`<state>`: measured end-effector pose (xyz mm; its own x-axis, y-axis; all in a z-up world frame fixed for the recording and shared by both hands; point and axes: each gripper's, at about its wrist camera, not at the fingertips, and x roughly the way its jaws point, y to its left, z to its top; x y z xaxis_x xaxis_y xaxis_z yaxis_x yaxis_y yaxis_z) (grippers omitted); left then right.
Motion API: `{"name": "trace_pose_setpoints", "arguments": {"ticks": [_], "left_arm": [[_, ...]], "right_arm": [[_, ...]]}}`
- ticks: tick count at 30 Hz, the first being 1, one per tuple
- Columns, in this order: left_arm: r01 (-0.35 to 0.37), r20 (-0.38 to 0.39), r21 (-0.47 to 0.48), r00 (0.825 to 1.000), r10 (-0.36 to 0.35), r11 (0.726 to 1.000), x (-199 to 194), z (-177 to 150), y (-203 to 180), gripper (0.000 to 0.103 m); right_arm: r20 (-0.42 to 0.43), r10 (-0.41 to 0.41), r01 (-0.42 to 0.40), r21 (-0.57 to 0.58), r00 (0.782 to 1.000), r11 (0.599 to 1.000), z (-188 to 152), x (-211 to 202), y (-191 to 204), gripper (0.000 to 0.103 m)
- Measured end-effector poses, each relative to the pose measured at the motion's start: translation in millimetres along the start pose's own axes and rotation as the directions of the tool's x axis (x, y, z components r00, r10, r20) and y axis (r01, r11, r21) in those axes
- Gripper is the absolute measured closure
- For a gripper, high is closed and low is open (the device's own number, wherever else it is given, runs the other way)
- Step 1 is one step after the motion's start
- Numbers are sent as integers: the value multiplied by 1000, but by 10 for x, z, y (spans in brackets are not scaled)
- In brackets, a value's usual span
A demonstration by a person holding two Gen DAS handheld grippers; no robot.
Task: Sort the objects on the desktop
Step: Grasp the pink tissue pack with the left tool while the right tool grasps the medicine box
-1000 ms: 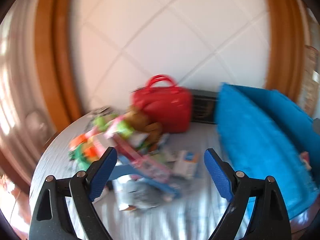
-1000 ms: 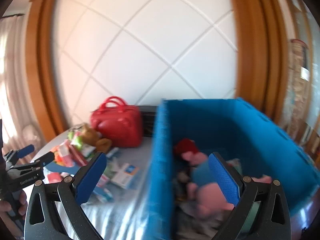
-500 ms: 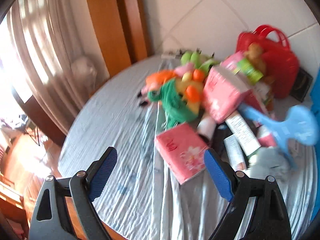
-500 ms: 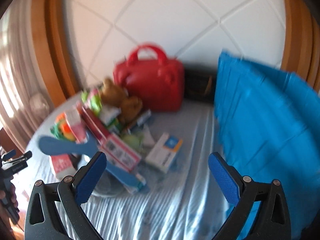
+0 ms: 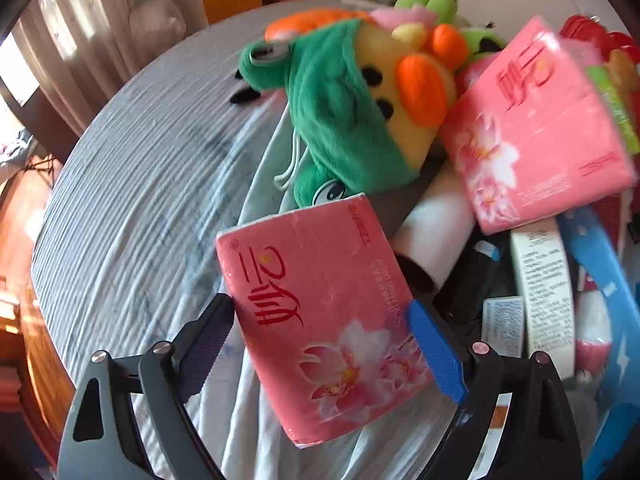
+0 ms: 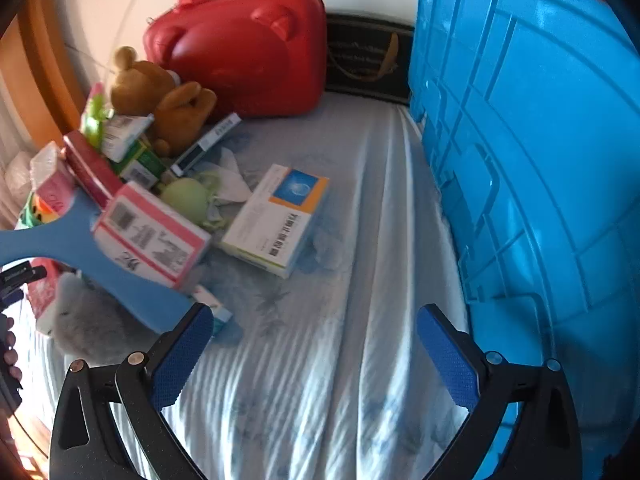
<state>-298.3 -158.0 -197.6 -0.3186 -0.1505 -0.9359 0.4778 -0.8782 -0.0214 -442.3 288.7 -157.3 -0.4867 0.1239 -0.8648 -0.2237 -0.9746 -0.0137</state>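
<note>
A pink tissue pack [image 5: 320, 332] with a flower print lies on the grey cloth, and my left gripper [image 5: 320, 303] is open around it, one finger at each side edge. Behind it sit a green and yellow plush [image 5: 360, 96], a second pink tissue pack [image 5: 536, 128] and a white roll [image 5: 436, 232]. My right gripper [image 6: 314, 314] is open above bare cloth with nothing between its fingers. Ahead of it lie a white box with a blue and orange label [image 6: 276, 220] and a pink and white box [image 6: 152, 232]. The blue crate [image 6: 540, 160] stands right beside it.
A red case [image 6: 248, 48] and a brown teddy [image 6: 160, 92] sit at the back. A blue paddle-shaped piece [image 6: 60, 240] lies over a grey plush [image 6: 92, 324]. A white tube [image 5: 544, 292] lies right of the pack. The round table's edge [image 5: 60, 184] curves on the left.
My left gripper has dropped and moved in on the near pink tissue pack, which now lies between its fingers. My right gripper has tilted down and moved closer to the cloth beside the crate.
</note>
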Motion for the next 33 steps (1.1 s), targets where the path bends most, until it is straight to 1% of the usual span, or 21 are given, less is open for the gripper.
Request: {"name": "trace_pose_setpoints", "arguments": {"ticks": [1, 4, 6, 7, 12, 15, 17, 20, 24, 25, 26, 28, 30, 33], "left_arm": [[-9, 9, -6, 1000, 9, 1000, 10, -4, -23, 9], [-54, -8, 16, 999, 54, 998, 86, 6, -112, 4], [-99, -28, 73, 994, 102, 992, 162, 4, -194, 4], [-107, -19, 92, 994, 109, 990, 151, -3, -213, 4], [-72, -10, 134, 997, 74, 988, 32, -58, -121, 8], [-70, 46, 150, 997, 63, 986, -106, 37, -104, 8], [-58, 65, 154, 997, 49, 986, -194, 81, -81, 9], [-43, 73, 161, 997, 32, 986, -245, 59, -27, 9], [-37, 72, 182, 997, 24, 983, -254, 47, -2, 9], [-35, 72, 186, 997, 22, 982, -253, 92, -23, 9], [-30, 72, 189, 997, 16, 982, -265, 85, -10, 9], [-20, 79, 190, 997, 5, 982, -275, 107, -35, 10], [-16, 97, 190, 995, -3, 982, -388, 55, -65, 10], [-10, 137, 200, 990, -18, 980, -569, 49, -104, 10]], "right_arm": [[-6, -1, 1, 1, 1000, 1000, 21, 39, -24, 0], [-29, 6, -6, -2, 1000, 1000, 131, 181, -65, 0], [-50, 17, -17, 3, 999, 1000, 231, 319, -70, 0], [-60, 22, -22, 9, 998, 1000, 281, 389, -68, 0], [-123, 56, -51, 44, 991, 998, 593, 862, -2, 0], [-163, 86, -74, 80, 983, 994, 776, 1135, 58, 0], [-191, 109, -90, 106, 975, 990, 876, 1320, 103, 0], [-234, 103, -75, 125, 967, 989, 966, 1564, 170, 0], [-273, 78, -46, 122, 959, 991, 967, 1800, 274, 1], [-277, 66, -37, 111, 959, 993, 960, 1827, 296, 12], [-279, 58, -30, 103, 958, 994, 943, 1848, 318, 17], [-273, 47, -23, 91, 961, 996, 927, 1822, 339, 17], [-260, 38, -19, 74, 965, 997, 904, 1749, 355, 17], [-210, 29, -16, 61, 977, 998, 870, 1489, 355, 18]]}}
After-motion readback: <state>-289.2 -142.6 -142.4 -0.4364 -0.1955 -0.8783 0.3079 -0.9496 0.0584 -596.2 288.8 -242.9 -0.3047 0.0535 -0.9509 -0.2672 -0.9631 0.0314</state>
